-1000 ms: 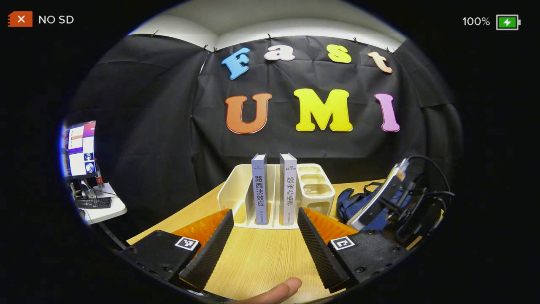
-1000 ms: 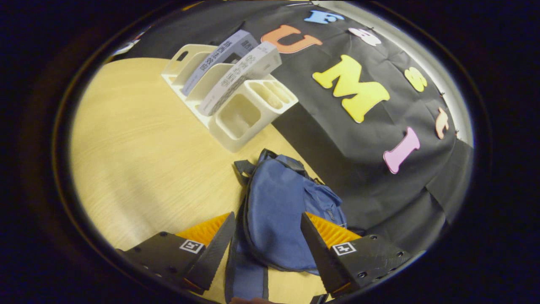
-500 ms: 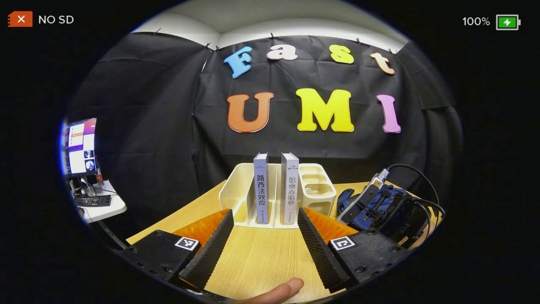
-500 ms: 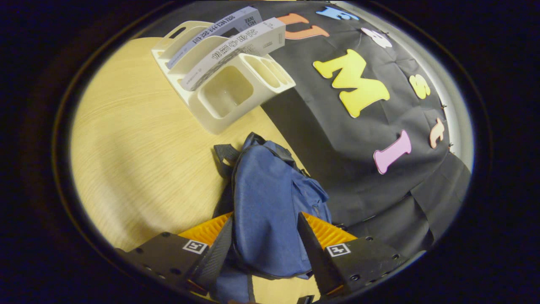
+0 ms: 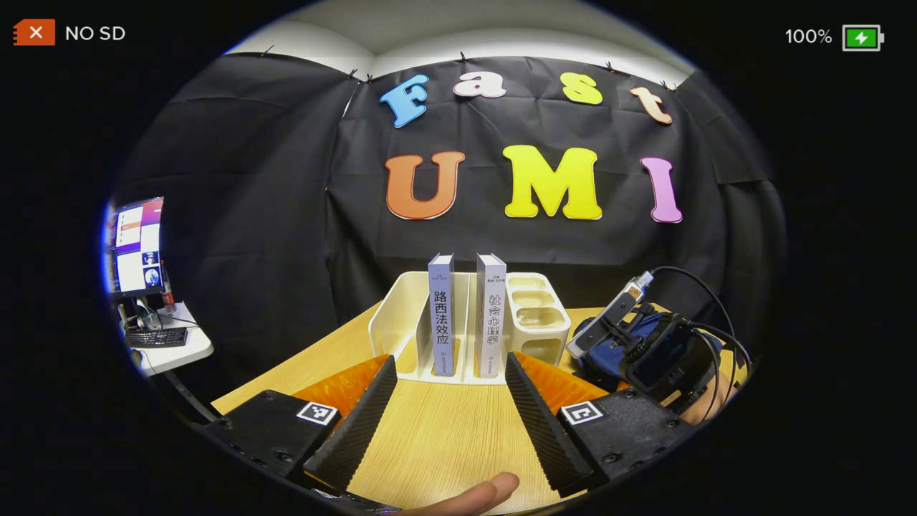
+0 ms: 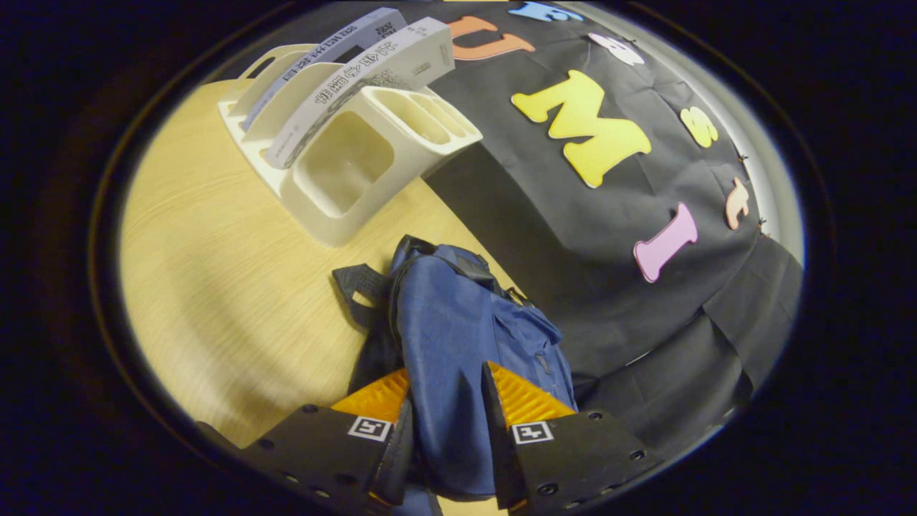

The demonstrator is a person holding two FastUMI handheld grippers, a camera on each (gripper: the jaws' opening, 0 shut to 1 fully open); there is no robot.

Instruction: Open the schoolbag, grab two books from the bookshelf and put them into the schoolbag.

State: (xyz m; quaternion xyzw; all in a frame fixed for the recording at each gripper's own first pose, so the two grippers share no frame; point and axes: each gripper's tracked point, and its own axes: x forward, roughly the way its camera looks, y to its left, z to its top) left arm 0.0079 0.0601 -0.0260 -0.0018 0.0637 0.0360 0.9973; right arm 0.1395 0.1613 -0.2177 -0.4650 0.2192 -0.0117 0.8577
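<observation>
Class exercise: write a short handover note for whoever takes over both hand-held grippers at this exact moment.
Right hand-held gripper: fingers closed in around a fold of the dark blue fabric schoolbag; whether both press on it cannot be told.
Left hand-held gripper: open, holding nothing, low over the light wooden table and pointed at the white plastic bookshelf.
Things: two grey upright books stand in the bookshelf's slots; the schoolbag lies on the table beside the bookshelf.
Done: bag reached.
Left: open the bag, then move both books into it.
</observation>
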